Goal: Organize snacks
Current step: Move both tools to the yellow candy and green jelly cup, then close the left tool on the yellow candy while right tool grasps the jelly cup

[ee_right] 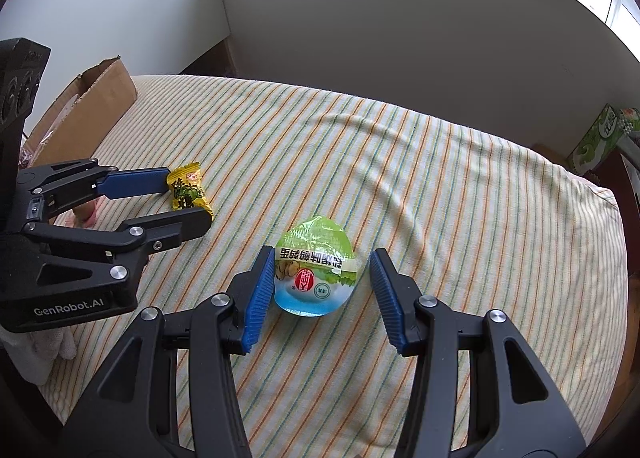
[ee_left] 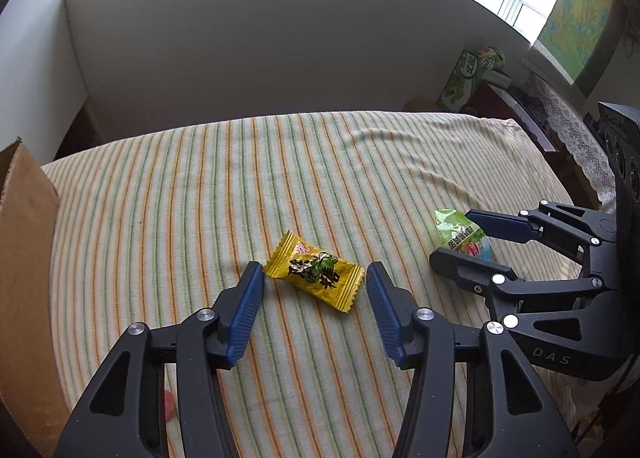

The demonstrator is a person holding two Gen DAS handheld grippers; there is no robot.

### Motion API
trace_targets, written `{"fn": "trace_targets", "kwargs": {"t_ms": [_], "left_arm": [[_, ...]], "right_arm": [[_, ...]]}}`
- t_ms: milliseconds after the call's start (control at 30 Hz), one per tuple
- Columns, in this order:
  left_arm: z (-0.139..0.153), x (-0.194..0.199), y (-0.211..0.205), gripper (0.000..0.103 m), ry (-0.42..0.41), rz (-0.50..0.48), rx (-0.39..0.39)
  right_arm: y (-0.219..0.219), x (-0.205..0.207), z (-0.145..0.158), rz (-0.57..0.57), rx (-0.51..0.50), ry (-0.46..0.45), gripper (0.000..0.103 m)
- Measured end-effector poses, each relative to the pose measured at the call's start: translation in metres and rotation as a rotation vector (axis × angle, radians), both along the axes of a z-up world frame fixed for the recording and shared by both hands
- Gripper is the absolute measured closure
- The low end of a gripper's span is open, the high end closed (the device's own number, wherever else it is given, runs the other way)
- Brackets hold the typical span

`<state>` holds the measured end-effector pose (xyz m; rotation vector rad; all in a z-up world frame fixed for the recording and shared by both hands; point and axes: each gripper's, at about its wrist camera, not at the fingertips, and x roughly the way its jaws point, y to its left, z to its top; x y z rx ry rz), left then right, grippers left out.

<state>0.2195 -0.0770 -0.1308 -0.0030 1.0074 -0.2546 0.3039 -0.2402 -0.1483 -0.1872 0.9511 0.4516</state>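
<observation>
Flanking yellow candy (ee_left: 314,271) and jelly cup (ee_right: 315,271): 2 grippers, jaws released; cardboard box (ee_right: 86,106) nearby

Two close, low wrist views, shared tablecloth (ee_left: 320,162).

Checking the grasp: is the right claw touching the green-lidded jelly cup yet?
Apart. The right wrist view shows striped cloth between the right claw's right finger and the green-lidded jelly cup; the left finger is very close.

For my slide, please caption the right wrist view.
Open right gripper straddles green-lidded jelly cup on striped cloth.
</observation>
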Motion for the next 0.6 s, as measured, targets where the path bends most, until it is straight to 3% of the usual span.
{"fn": "trace_targets", "kwargs": {"t_ms": [233,333,433,467,600], "left_arm": [[-0.004,0.005,-0.013,0.053,-0.038,-0.012,0.079],[-0.004,0.003,-0.014,0.065,-0.052,-0.023,0.103],[-0.003,0.002,-0.010,0.074,-0.053,-0.025,0.099],[-0.003,0.001,-0.010,0.083,-0.055,-0.024,0.101],[-0.003,-0.007,-0.012,0.091,-0.063,-0.047,0.119]], "right_arm": [[0.004,0.002,-0.004,0.003,-0.020,-0.004,0.053],[0.004,0.001,-0.004,-0.001,-0.019,-0.004,0.053],[0.005,0.001,-0.003,-0.005,-0.017,-0.003,0.064],[0.005,0.000,-0.003,-0.006,-0.015,-0.001,0.064],[0.006,-0.004,-0.002,-0.008,-0.021,0.000,0.064]]}}
